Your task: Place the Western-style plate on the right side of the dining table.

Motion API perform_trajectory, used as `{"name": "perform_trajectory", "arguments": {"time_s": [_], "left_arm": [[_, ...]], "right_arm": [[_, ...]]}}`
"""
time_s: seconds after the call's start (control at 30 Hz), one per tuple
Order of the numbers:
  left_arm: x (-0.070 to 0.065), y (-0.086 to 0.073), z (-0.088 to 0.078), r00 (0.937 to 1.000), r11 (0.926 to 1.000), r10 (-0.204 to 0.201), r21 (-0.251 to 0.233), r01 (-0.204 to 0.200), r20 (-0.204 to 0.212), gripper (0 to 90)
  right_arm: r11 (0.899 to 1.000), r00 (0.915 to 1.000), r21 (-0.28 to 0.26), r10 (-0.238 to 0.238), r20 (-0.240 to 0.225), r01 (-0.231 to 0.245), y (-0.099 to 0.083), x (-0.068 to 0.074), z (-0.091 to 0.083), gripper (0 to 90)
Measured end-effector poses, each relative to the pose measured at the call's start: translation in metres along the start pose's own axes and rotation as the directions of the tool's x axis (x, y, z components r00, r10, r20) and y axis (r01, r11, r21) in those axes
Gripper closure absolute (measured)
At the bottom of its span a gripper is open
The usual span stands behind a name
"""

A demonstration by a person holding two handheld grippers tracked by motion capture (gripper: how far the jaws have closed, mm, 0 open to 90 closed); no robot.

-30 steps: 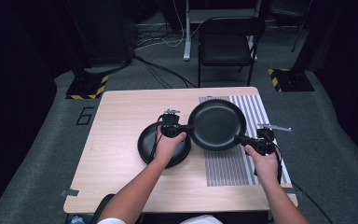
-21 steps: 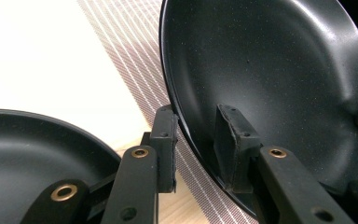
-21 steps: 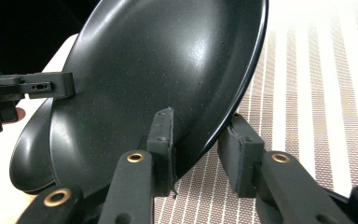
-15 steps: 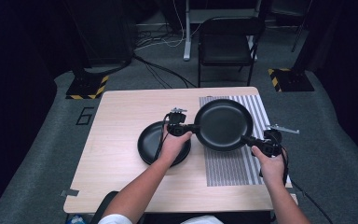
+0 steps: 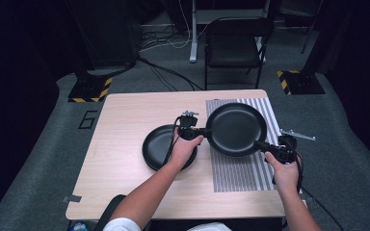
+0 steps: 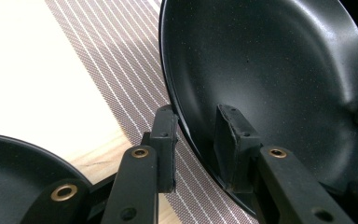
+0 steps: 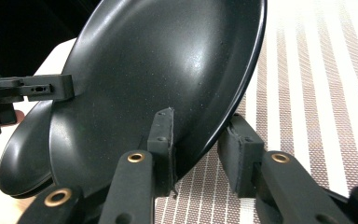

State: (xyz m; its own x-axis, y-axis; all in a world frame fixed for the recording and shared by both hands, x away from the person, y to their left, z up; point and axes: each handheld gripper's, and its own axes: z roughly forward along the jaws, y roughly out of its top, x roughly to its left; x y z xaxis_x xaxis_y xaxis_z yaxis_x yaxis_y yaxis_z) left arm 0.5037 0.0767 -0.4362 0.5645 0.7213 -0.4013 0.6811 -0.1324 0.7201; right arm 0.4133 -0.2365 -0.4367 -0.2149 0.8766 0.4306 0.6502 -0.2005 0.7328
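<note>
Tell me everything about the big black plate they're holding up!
The big black plate is round and shallow with a raised rim, matte with a faint speckled sheen. It is held over the striped mat, beside a smaller black plate lying on the table. The left hand-held gripper pinches its left rim and the right hand-held gripper pinches its near-right rim, one jaw inside, one outside.

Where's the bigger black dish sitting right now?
In the high view the bigger black dish is held above the striped mat on the table's right half, gripped at opposite rims by the left gripper and right gripper, beside the smaller dish.
</note>
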Motion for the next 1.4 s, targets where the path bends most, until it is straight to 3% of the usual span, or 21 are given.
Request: {"name": "perform_trajectory", "arguments": {"time_s": [0.5,1.4], "left_arm": [[-0.004,-0.001,0.012,0.9999,0.9998,-0.004,0.018,0.004,0.013,69.3],[-0.002,-0.012,0.039,0.9995,0.9979,-0.025,0.06,0.024,0.019,69.1]], "right_arm": [[1.0,0.9998,-0.001,0.01,0.015,-0.01,-0.003,-0.01,-0.003,66.7],[0.999,0.9984,0.02,0.037,0.044,-0.038,-0.012,-0.033,0.006,66.8]]}}
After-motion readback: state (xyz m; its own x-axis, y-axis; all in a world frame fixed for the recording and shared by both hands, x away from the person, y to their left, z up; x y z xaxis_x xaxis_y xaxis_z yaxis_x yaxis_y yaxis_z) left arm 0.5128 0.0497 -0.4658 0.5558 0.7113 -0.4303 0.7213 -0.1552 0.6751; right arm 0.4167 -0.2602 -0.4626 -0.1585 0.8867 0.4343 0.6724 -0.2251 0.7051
